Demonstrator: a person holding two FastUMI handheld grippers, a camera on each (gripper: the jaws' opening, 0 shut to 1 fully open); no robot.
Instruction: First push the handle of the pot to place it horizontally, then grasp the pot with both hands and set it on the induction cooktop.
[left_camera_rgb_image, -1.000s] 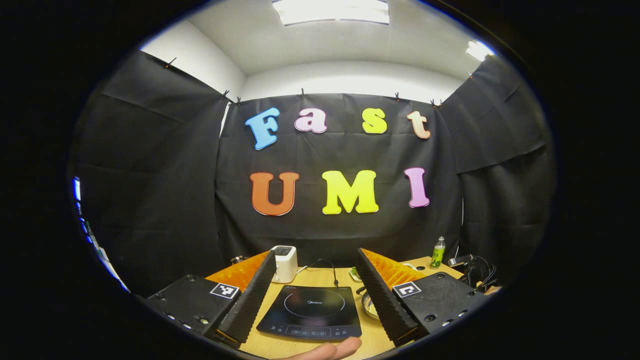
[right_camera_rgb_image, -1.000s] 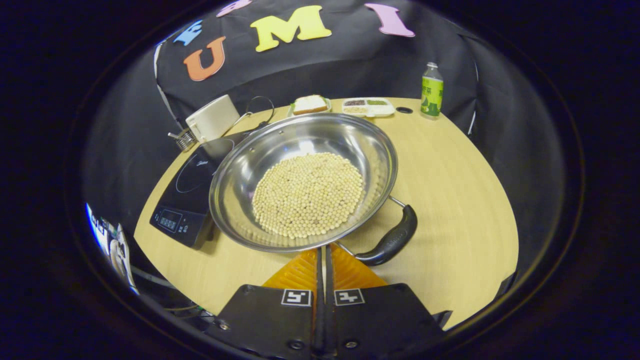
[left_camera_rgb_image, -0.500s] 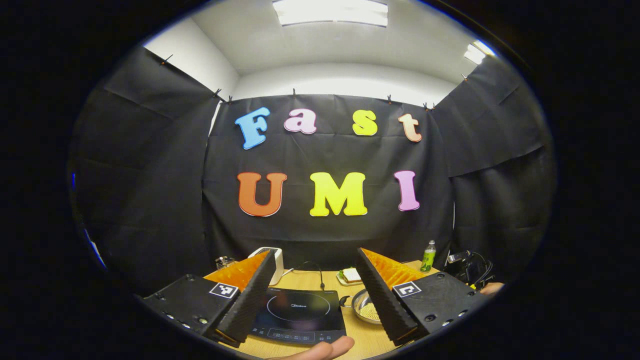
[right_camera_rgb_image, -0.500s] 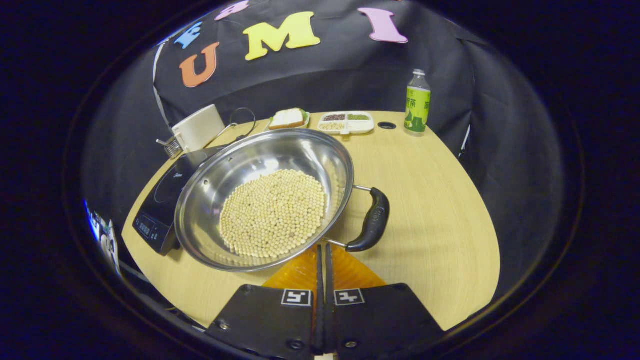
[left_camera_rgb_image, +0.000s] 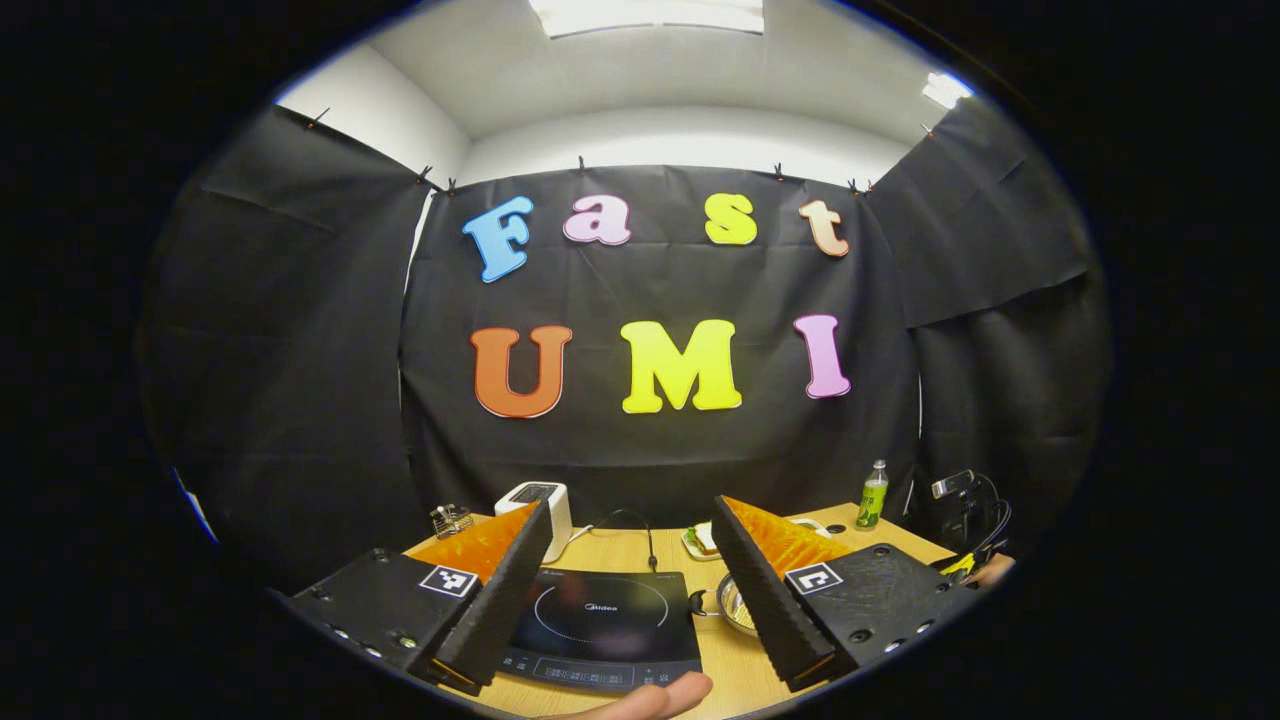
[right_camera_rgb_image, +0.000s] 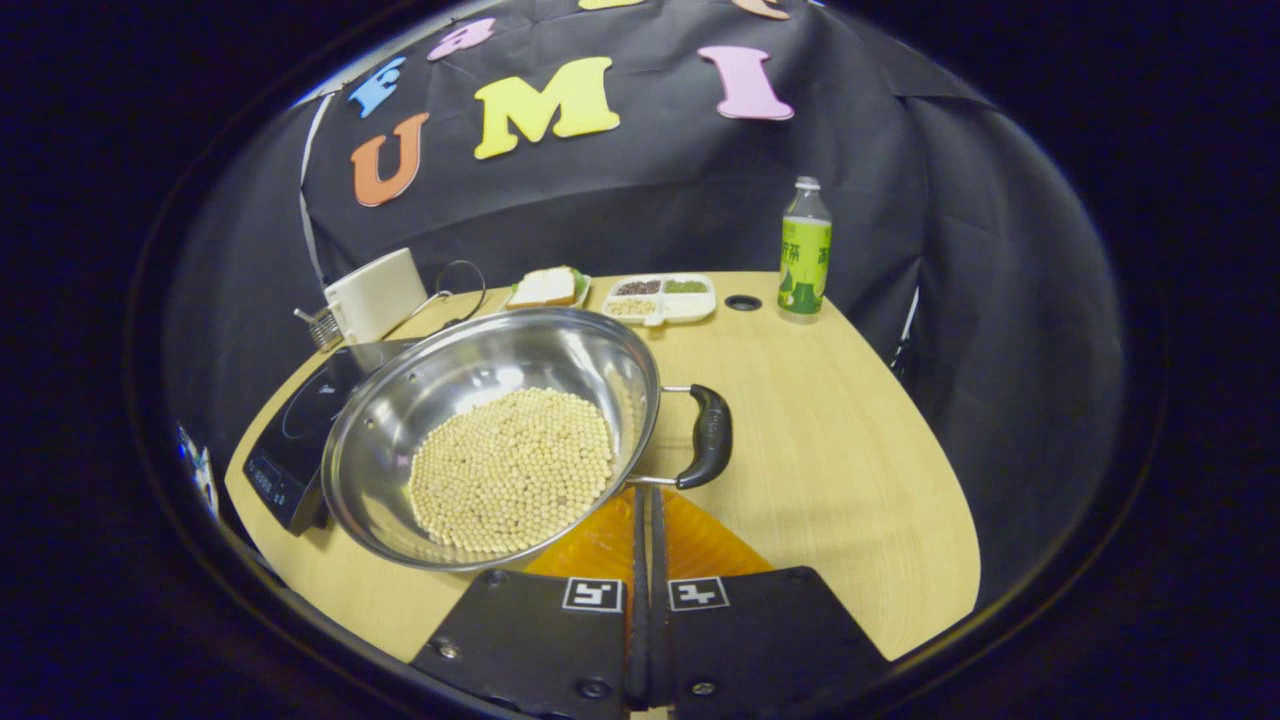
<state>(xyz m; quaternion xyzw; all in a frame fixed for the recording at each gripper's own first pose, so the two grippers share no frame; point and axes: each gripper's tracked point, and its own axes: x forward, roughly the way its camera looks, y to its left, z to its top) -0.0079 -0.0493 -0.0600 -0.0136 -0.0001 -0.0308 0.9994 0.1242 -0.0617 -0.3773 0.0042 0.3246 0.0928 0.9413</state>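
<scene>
The right gripper (right_camera_rgb_image: 645, 500) is sitting with its two fingers pressed together, nothing held between them, their tips lying just beside the near rim of the pot (right_camera_rgb_image: 490, 430) on the table (right_camera_rgb_image: 860, 480). The steel pot, carrying a bed of pale beans (right_camera_rgb_image: 512, 470), is resting on the wood with its far-left edge overlapping the near corner of the cooktop (right_camera_rgb_image: 290, 440); whether the two are touching is not clear. Its black handle (right_camera_rgb_image: 708, 435) is sticking out to the right on two wire arms, just ahead of the fingertips and apart from them. Behind the pot, a white appliance (right_camera_rgb_image: 375, 295), a plate with a sandwich (right_camera_rgb_image: 545, 287), a divided tray (right_camera_rgb_image: 660, 297) and a green bottle (right_camera_rgb_image: 804, 255) are lining the far edge of the table. In the left gripper view, the left gripper (left_camera_rgb_image: 630, 545) is hanging above the near side of the table with its fingers spread wide, gripping nothing, and the cooktop (left_camera_rgb_image: 600, 625) is lying flat between them. A sliver of the pot (left_camera_rgb_image: 728, 605) is peeking out beside the right-hand finger, just right of the cooktop. A fingertip (left_camera_rgb_image: 655, 697) of the person is showing at the bottom edge. The appliance (left_camera_rgb_image: 540, 505) and bottle (left_camera_rgb_image: 873, 495) are standing farther back against the wall.
</scene>
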